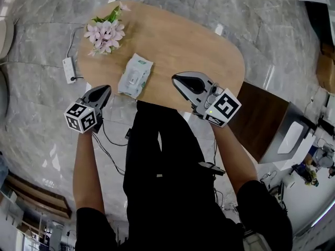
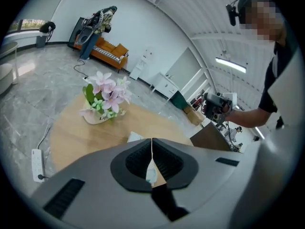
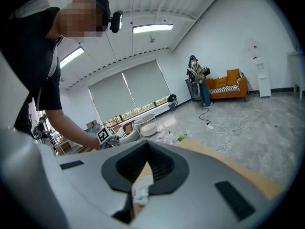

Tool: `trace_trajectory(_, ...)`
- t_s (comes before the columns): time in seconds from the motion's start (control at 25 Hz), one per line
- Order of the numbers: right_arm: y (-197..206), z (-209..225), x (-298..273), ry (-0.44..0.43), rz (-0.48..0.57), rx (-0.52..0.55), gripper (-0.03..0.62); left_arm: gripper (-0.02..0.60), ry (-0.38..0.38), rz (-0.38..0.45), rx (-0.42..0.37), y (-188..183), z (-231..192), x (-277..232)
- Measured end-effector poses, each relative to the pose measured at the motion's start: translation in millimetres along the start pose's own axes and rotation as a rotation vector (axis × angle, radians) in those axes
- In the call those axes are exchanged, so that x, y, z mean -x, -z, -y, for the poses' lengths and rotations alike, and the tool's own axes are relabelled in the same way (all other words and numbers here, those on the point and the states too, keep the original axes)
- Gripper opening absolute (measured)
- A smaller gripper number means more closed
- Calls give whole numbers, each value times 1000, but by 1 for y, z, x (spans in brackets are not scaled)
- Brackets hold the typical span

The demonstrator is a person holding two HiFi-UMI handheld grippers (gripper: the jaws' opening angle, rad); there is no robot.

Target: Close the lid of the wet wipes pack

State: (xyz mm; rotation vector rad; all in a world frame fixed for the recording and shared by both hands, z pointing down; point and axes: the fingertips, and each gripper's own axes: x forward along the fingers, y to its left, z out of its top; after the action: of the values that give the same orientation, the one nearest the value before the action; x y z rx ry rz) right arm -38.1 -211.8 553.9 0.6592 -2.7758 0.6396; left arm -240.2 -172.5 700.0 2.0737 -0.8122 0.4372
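Note:
The wet wipes pack [image 1: 135, 76], white and pale green with a white lid in its middle, lies flat on the oval wooden table [image 1: 183, 46] near its front edge. From the head view I cannot tell whether the lid stands up or lies down. My left gripper [image 1: 107, 88] hovers just left of the pack, off the table's edge, jaws shut and empty. My right gripper [image 1: 175, 78] hangs to the pack's right over the table's front, also shut and empty. Through the closed jaws of the left gripper [image 2: 152, 141] a bit of the pack [image 2: 151, 173] shows; the same pack [image 3: 140, 192] shows under the right gripper [image 3: 146, 143].
A pot of pink flowers [image 1: 106, 33] stands at the table's far left, behind the pack. A white power strip [image 1: 68, 69] with cables lies on the marble floor to the left. A dark brown cabinet [image 1: 260, 120] stands at the right. My legs are against the table's front.

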Motion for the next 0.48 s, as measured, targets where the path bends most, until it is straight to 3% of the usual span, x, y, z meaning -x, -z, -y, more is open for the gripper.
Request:
trace_trajectory(0.12, 30, 17, -24, -18, -10, -22, 11, 17, 7, -18, 20, 5, -24, -22)
trace_trajectory(0.48, 91, 51, -78, -81, -42, -68, 11, 17, 68, -111, -35, 21, -52, -83)
